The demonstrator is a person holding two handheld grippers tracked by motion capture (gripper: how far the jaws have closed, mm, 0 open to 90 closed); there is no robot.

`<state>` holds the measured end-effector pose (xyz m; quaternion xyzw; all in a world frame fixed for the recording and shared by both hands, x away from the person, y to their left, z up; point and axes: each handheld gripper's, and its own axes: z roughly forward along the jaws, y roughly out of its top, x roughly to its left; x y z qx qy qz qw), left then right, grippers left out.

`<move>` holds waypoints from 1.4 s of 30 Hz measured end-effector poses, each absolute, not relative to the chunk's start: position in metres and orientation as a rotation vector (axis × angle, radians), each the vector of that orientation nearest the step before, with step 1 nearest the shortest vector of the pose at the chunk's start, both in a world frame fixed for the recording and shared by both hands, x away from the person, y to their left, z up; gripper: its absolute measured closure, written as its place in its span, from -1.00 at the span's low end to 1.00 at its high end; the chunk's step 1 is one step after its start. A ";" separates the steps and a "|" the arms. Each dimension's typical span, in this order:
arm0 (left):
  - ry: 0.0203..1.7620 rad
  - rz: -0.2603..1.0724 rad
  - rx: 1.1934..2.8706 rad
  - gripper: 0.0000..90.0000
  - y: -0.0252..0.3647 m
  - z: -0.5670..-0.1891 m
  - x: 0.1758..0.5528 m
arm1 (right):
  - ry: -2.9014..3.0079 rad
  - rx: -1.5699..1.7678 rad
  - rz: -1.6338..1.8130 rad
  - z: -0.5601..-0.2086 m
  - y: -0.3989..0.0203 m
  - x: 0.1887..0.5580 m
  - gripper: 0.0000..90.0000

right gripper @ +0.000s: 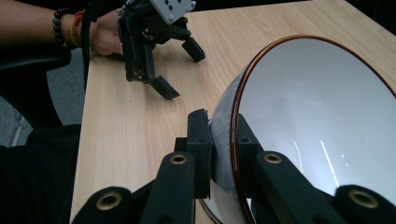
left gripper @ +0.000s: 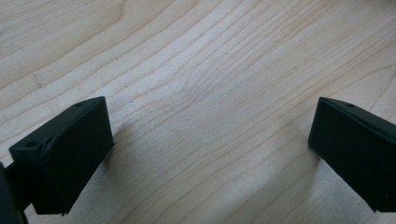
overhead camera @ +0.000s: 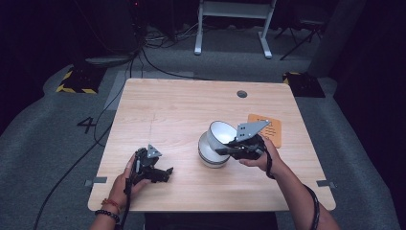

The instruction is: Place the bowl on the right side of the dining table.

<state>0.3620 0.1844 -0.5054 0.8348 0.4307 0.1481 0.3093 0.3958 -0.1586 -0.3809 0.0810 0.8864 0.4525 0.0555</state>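
A white bowl with a brown rim (overhead camera: 220, 132) (right gripper: 317, 116) hangs tilted over a second white bowl (overhead camera: 209, 157) that stands on the wooden table (overhead camera: 182, 110). My right gripper (overhead camera: 220, 150) (right gripper: 220, 135) is shut on the tilted bowl's rim, one jaw outside the wall and one inside. My left gripper (overhead camera: 161, 173) (right gripper: 183, 70) rests at the table's front left, held by a hand. It is open (left gripper: 205, 149), its jaws wide apart with only bare wood between them.
An orange mat (overhead camera: 268, 129) lies flat to the right of the bowls. A small round hole (overhead camera: 242, 94) sits near the table's far edge. Cables and a desk frame (overhead camera: 234, 24) lie on the floor beyond the table.
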 end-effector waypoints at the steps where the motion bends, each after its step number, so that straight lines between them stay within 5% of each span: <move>1: 1.137 0.394 2.202 -1.00 0.184 -0.506 0.362 | 2.687 0.249 1.374 -0.380 -0.160 0.396 0.83; 42: 1.137 0.391 2.204 -1.00 0.184 -0.506 0.362 | 2.545 0.478 1.288 -0.366 -0.229 0.414 0.82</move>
